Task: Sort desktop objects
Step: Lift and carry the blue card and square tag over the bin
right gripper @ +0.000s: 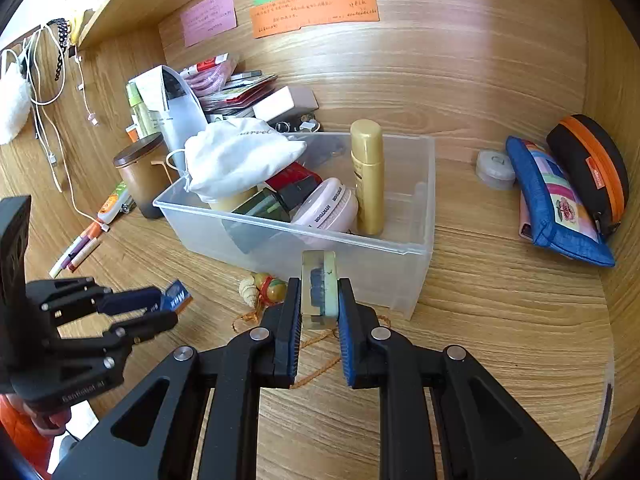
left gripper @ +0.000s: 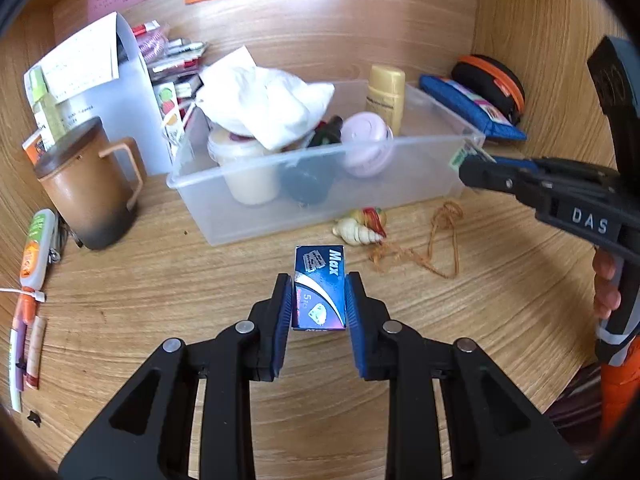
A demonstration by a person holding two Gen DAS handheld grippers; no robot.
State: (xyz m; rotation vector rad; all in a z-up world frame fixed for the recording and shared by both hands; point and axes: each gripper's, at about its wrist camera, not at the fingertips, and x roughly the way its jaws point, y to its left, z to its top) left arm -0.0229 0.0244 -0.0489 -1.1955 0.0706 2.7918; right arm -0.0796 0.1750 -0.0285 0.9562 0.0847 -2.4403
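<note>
My left gripper (left gripper: 319, 278) is shut on a small blue box (left gripper: 320, 264) marked "Max", held just above the wooden desk. The right wrist view shows the same gripper (right gripper: 166, 306) low at the left with the box (right gripper: 176, 298) in its pads. My right gripper (right gripper: 319, 282) is shut on a small clear block with a green-white side (right gripper: 318, 268), in front of the clear plastic bin (right gripper: 380, 272). In the left wrist view it (left gripper: 466, 170) hovers at the bin's (left gripper: 420, 176) right front corner. The bin holds a gold bottle (right gripper: 367, 176), a pink round case (right gripper: 332, 206), a white cloth bag (right gripper: 236, 156) and other items.
Seashells (left gripper: 360, 226) and an orange string (left gripper: 436, 240) lie in front of the bin. A brown lidded mug (left gripper: 90, 188), a glue tube (left gripper: 36, 248) and pens (left gripper: 24, 344) are at the left. A blue pouch (right gripper: 556, 204), a black-orange case (right gripper: 588, 168) and a small round tub (right gripper: 495, 168) sit at the right.
</note>
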